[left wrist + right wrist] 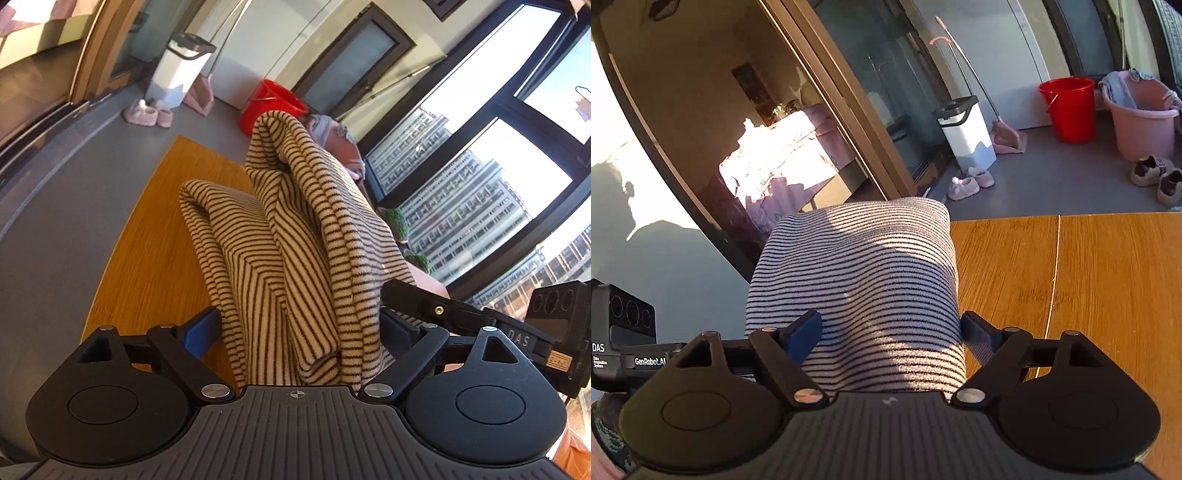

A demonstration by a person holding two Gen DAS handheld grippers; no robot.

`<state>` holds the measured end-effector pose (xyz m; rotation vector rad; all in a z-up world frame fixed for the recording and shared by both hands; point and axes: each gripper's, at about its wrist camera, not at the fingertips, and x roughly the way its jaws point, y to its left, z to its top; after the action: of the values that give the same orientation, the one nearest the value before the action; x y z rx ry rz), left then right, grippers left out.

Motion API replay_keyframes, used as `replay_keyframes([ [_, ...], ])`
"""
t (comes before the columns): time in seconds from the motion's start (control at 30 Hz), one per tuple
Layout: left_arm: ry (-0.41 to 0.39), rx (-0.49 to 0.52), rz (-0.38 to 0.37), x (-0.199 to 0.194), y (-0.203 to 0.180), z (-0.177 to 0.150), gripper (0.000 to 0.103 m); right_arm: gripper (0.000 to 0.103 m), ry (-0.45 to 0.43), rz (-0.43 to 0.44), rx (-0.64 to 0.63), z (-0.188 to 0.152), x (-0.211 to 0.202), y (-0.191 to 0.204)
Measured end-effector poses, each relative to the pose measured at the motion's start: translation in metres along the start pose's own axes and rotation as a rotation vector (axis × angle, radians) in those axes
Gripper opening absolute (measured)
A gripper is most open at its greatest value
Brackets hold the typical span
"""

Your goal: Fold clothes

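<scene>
While both tongs carry the cream-and-dark-brown striped knit garment above the honey-coloured wooden table, your main risk is a lost hold: thick bunched layers fill each set of jaws. Left gripper: blue-padded fingers are pressed against a folded wad of the striped cloth, so you have it clamped on several layers. Right gripper: it likewise pinches a broad band of the same garment, which arches up and forward from the jaws; the far hem is hidden. Judgement: if either pinch holds only the outer layer, the inner folds can slide out and the fold line goes crooked. A loop of cloth droops toward the table in the left view; whether it touches the wood cannot be told. If it drags as you lower, it may bunch under the stack. The two grippers sit near each other (the right one shows at the left view's right edge), so a collision of housings is possible if you close the gap further. Room: open tabletop lies to the right of the garment in the right view, crossed by a thin seam. The table's far edge is near; beyond it is grey floor with a red plastic bucket and a pink plastic basin, well apart from the table. Lay the cloth down inboard of that edge.
</scene>
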<state>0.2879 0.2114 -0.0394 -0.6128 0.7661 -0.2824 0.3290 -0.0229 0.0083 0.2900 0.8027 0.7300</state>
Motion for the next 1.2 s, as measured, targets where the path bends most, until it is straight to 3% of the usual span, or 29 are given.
replay_keyframes([
  [0.07, -0.007, -0.01, -0.012, 0.001, 0.005, 0.003, 0.092, 0.081, 0.007, 0.048, 0.045, -0.005, 0.007, -0.005],
  [0.23, -0.023, -0.039, -0.006, 0.0, 0.016, 0.019, 0.082, 0.057, -0.01, 0.082, 0.094, -0.005, 0.007, 0.002],
  [0.33, -0.058, -0.019, -0.002, -0.014, 0.011, 0.035, 0.075, 0.055, -0.036, 0.109, 0.079, -0.003, 0.004, 0.017],
  [0.47, -0.109, 0.046, 0.042, -0.041, -0.009, 0.047, 0.078, 0.055, -0.077, 0.179, 0.026, 0.003, 0.002, 0.043],
  [0.6, -0.119, 0.054, 0.04, -0.05, -0.015, 0.048, 0.078, 0.054, -0.08, 0.236, 0.057, 0.008, 0.001, 0.035],
  [0.7, -0.065, 0.026, 0.032, -0.033, -0.008, 0.041, 0.078, 0.054, -0.051, 0.198, 0.076, 0.007, 0.003, 0.014],
  [0.83, 0.011, 0.012, 0.018, -0.006, -0.001, 0.026, 0.08, 0.056, -0.005, 0.065, 0.084, 0.003, 0.004, -0.019],
  [0.97, 0.023, 0.018, 0.01, 0.001, -0.002, 0.019, 0.087, 0.06, -0.013, 0.044, 0.055, 0.001, -0.002, -0.026],
  [1.13, 0.026, 0.024, 0.011, 0.004, 0.001, 0.005, 0.092, 0.076, -0.016, 0.01, 0.024, -0.003, 0.0, -0.026],
  [1.2, 0.016, 0.053, 0.034, 0.002, -0.003, 0.0, 0.093, 0.076, -0.026, -0.008, 0.011, -0.007, -0.002, -0.022],
])
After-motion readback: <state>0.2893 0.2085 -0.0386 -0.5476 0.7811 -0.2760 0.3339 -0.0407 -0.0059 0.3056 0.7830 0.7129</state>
